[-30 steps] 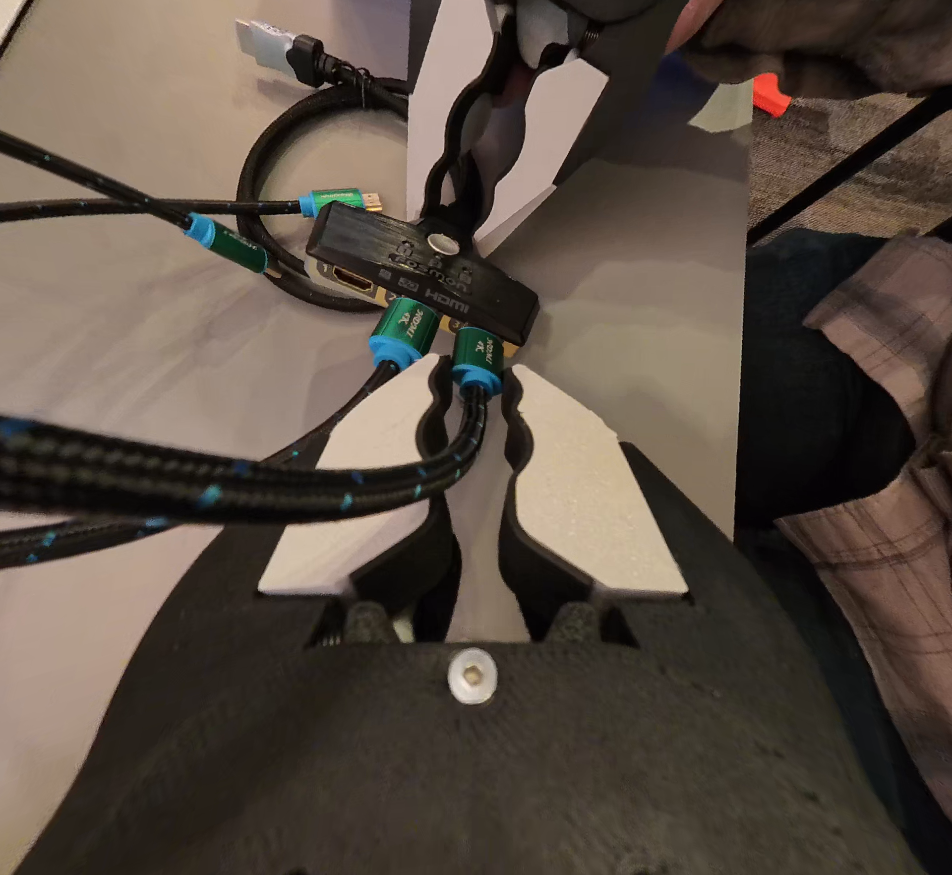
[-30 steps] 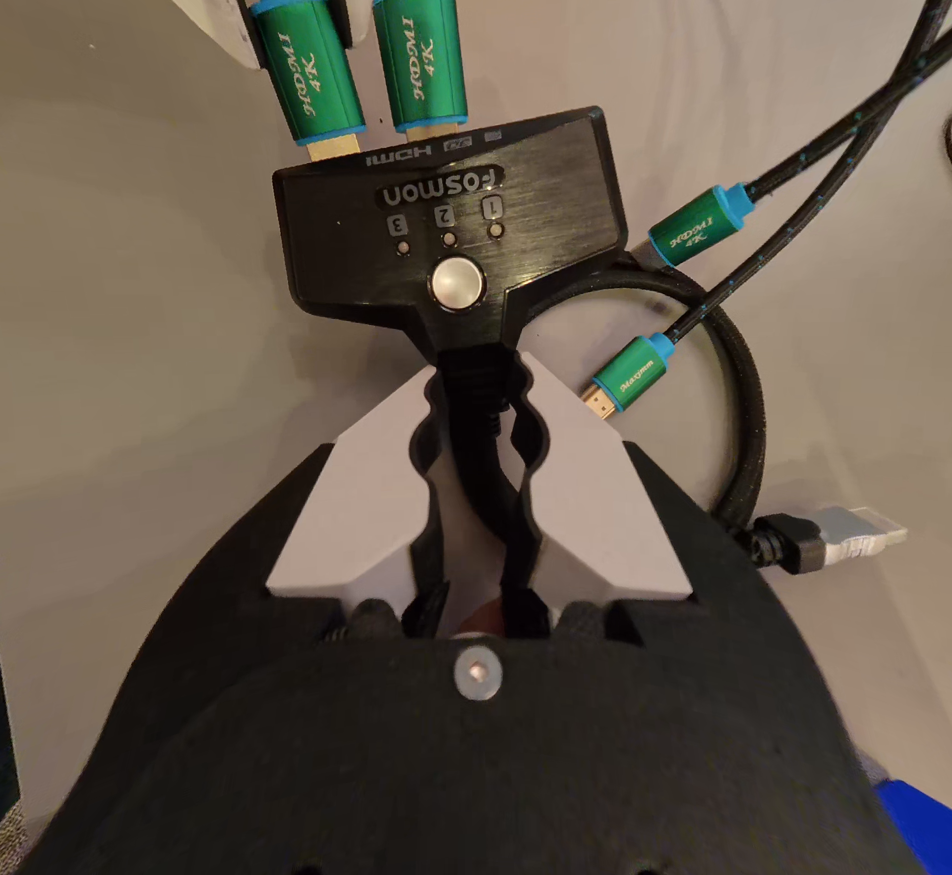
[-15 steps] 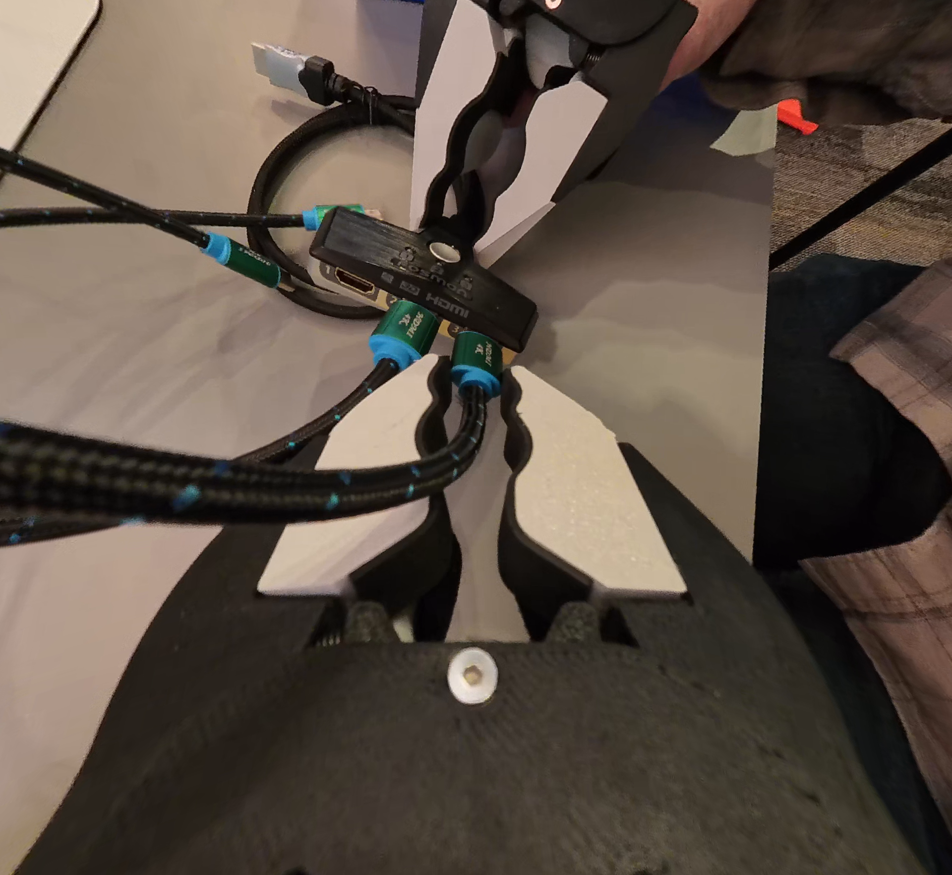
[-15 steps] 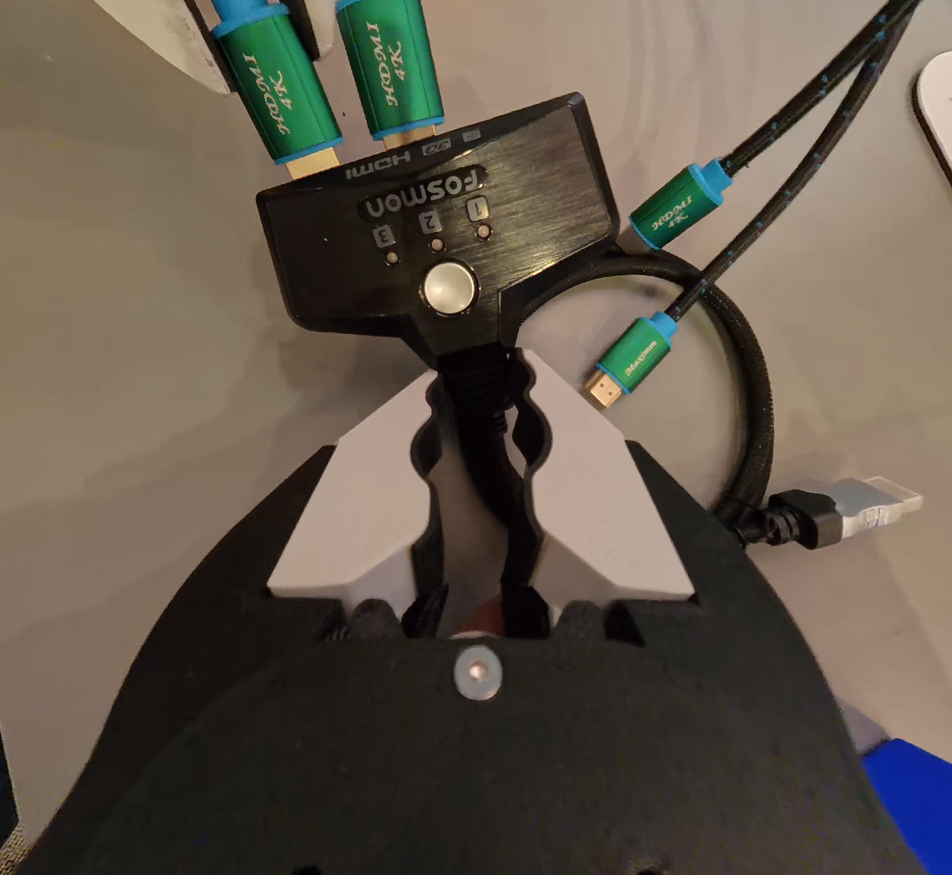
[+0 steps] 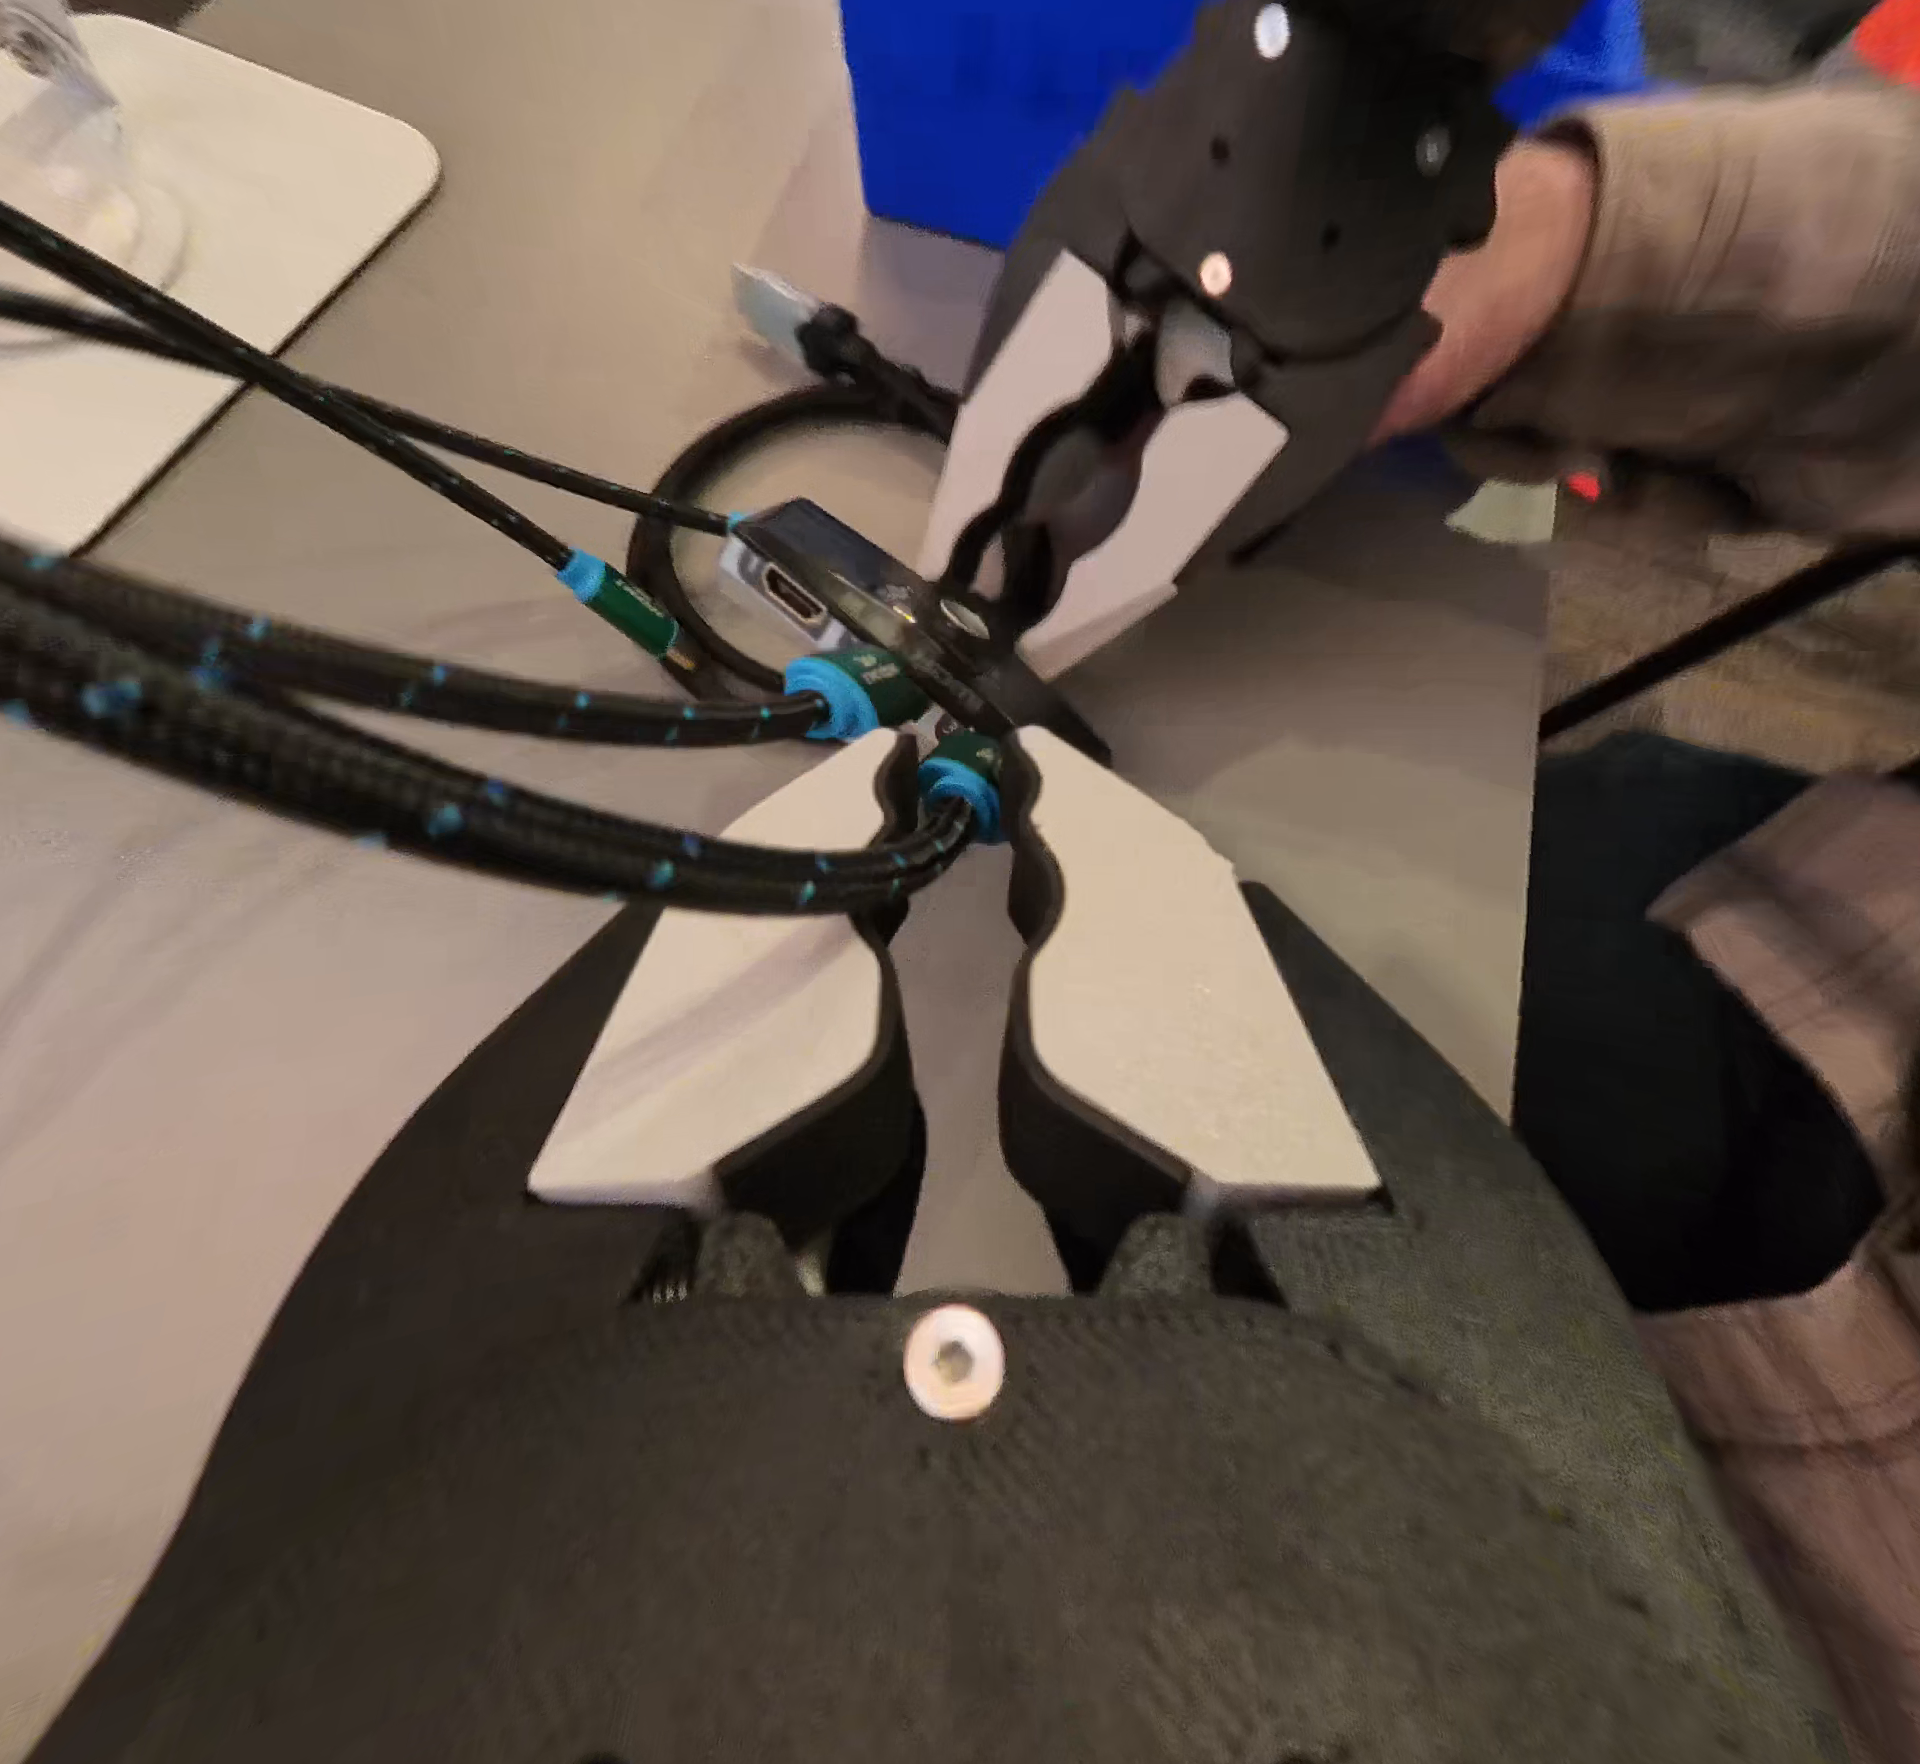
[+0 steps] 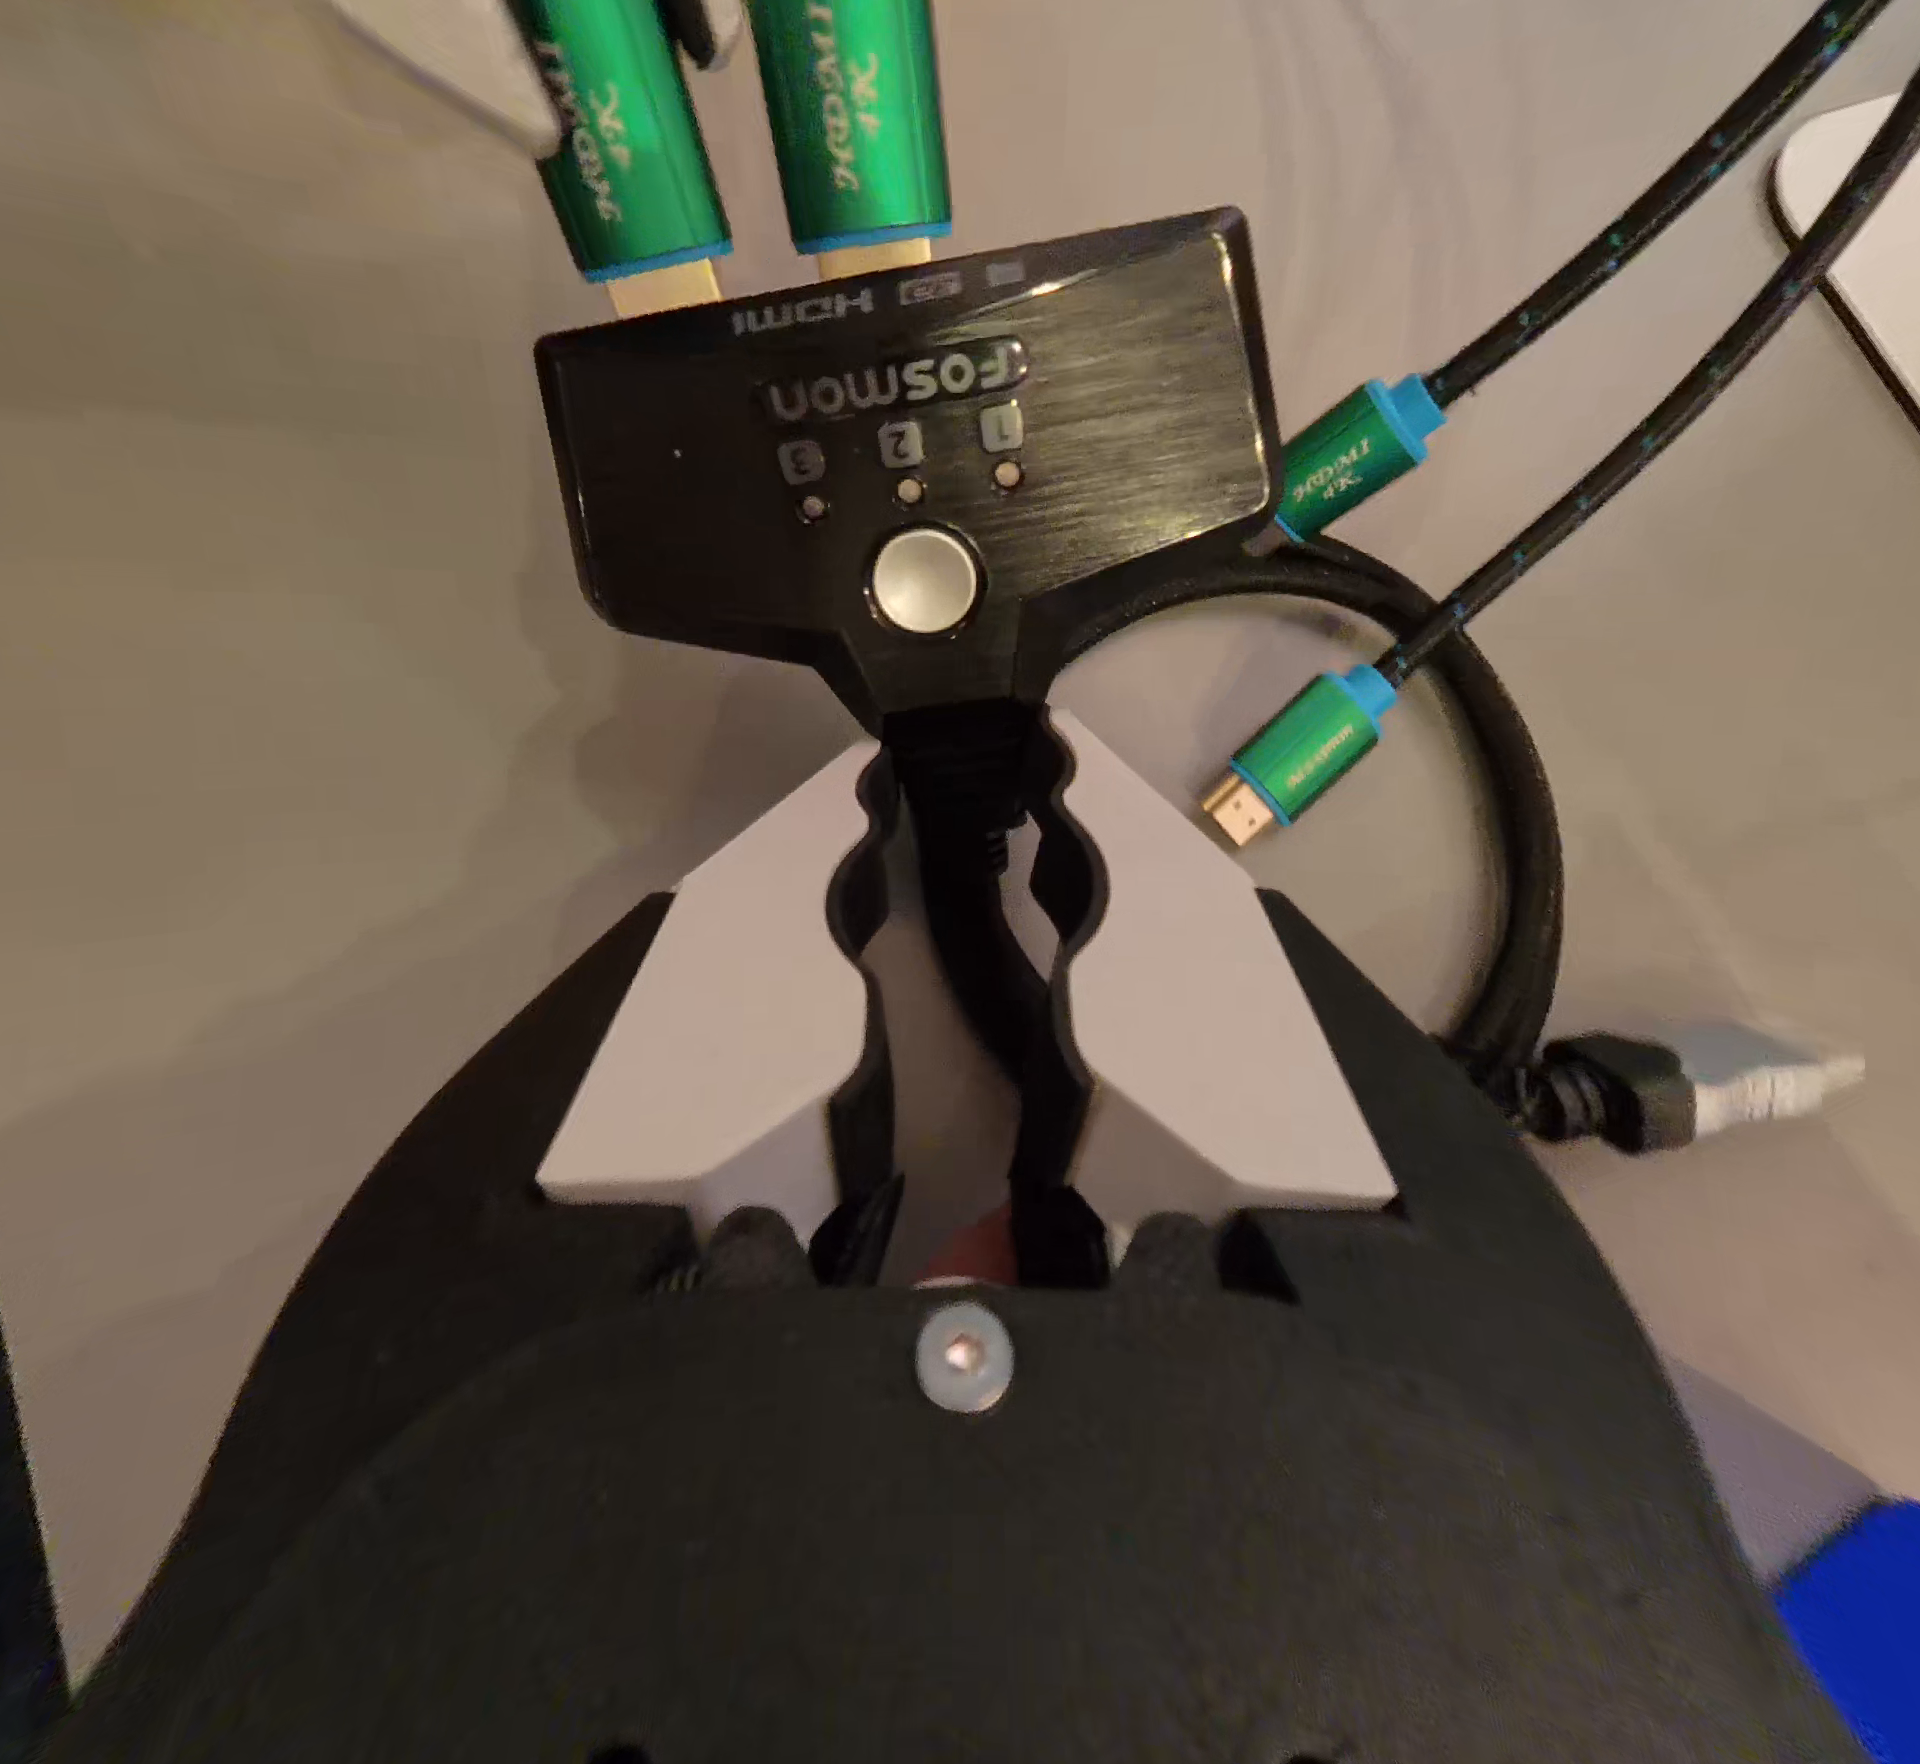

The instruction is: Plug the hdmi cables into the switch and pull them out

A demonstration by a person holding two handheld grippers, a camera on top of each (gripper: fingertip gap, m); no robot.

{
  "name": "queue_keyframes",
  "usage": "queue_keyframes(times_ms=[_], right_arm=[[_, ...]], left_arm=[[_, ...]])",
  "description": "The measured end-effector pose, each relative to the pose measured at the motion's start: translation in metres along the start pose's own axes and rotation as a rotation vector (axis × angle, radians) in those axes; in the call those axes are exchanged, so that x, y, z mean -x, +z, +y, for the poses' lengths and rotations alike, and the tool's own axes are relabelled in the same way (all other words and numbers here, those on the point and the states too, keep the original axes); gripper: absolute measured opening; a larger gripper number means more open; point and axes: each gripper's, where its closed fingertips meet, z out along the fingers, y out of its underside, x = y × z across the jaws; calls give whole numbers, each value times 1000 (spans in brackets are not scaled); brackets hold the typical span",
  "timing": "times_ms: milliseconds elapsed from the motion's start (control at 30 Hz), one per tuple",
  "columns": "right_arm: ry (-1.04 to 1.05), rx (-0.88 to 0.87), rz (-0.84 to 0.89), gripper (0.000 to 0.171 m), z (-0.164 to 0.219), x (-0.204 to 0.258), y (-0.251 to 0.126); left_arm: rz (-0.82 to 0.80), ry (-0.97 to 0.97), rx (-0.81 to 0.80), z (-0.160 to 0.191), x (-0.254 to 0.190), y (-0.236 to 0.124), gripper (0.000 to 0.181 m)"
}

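The black HDMI switch (image 6: 904, 467) is held over the grey table (image 6: 260, 571). My right gripper (image 6: 961, 769) is shut on the switch's cable stem. Two green plugs with blue collars sit in its far ports: one (image 6: 623, 135) tilted with some gold tip showing, the other (image 6: 852, 93) beside it. My left gripper (image 5: 961, 758) is shut on the collar of the tilted plug (image 5: 961, 774); one of its white fingers (image 6: 436, 21) shows in the right wrist view. In the left wrist view the switch (image 5: 831, 561) has one empty port facing me, and the right gripper (image 5: 997, 592) stands behind it.
Two loose green plugs (image 6: 1351, 457) (image 6: 1309, 748) lie right of the switch, inside its coiled black cable, which ends in a silver plug (image 6: 1766, 1080). A blue bin (image 5: 987, 31) stands behind. A white pad (image 5: 208, 187) lies at far left. The table edge (image 5: 1527, 779) is at right. Across from one pair of fingers to the other is roughly 10 centimetres.
Both grippers have shifted with the switch between them, and the left wrist view now takes in the blue bin. The held plug shows slightly more gold tip. Both grips are unchanged.
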Motion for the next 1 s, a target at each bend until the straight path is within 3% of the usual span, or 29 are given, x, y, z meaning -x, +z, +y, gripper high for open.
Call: queue_keyframes(times_ms=[33, 233, 533, 767, 1000], right_arm=[[14, -13, 12, 20, -4, -1, 1], [68, -35, 74, 21, -6, -12, 1], [140, -129, 93, 20, -21, -17, -1], [173, -132, 112, 20, -22, -21, 0], [157, -103, 121, 20, -16, -22, 1]], left_arm=[[-6, -16, -13, -4, 4, -2, 14], [-7, -118, -44, -8, 17, 1, 12], [12, -352, -251, -31, 35, -5, 11], [-39, -355, -289, -30, 39, -2, 10], [-48, -311, -209, -19, 35, 3, 11]])
